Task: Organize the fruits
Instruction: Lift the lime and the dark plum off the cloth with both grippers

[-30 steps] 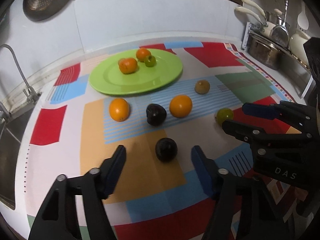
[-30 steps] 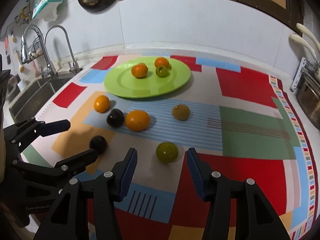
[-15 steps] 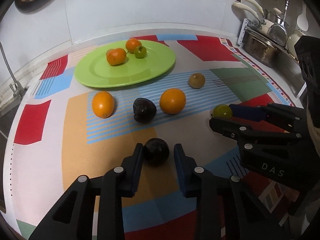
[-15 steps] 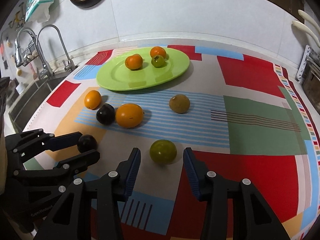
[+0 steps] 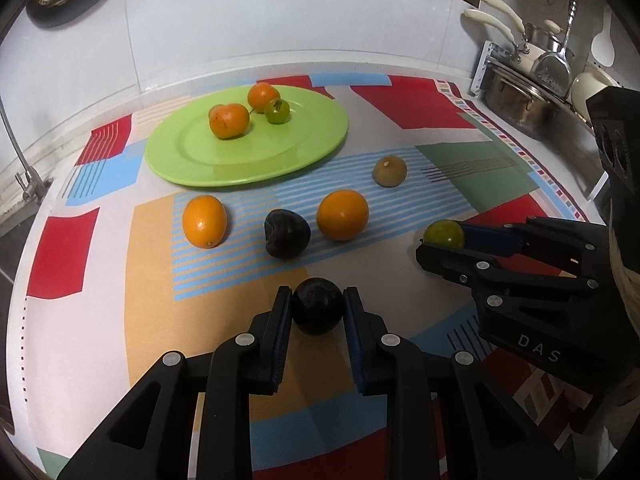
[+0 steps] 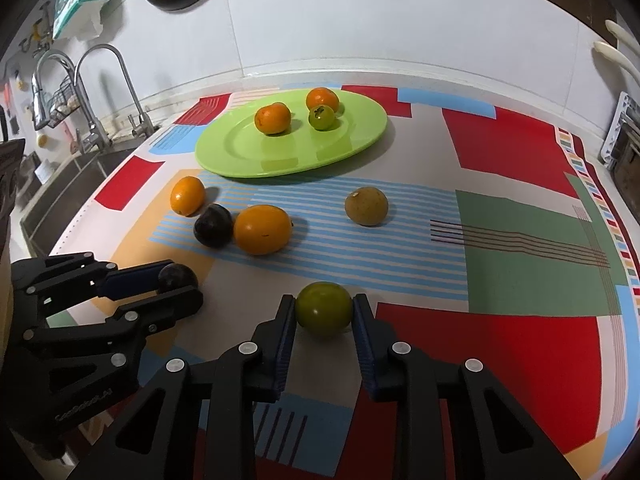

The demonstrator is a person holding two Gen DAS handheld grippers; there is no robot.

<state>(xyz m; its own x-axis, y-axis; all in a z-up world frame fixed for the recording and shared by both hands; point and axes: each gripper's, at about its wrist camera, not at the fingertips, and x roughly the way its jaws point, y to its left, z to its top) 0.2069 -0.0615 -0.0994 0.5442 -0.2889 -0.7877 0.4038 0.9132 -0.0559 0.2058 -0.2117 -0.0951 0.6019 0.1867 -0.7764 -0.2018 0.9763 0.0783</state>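
Down on the patterned mat (image 6: 520, 160), the left gripper (image 5: 318, 306) is closing its jaws on a dark plum (image 5: 318, 310), pads already touching both its sides. Farther back lie an orange (image 5: 204, 221), another dark plum (image 5: 287, 234), a second orange (image 5: 342, 214) and a brownish fruit (image 5: 389, 171), with the green plate (image 5: 192, 152) behind carrying three small fruits. To the right, the right gripper (image 6: 324, 312) is clamped on a green fruit (image 6: 324, 310).

Patchwork-print counter mat (image 6: 516, 152), green plate (image 6: 240, 156), 6 fruits
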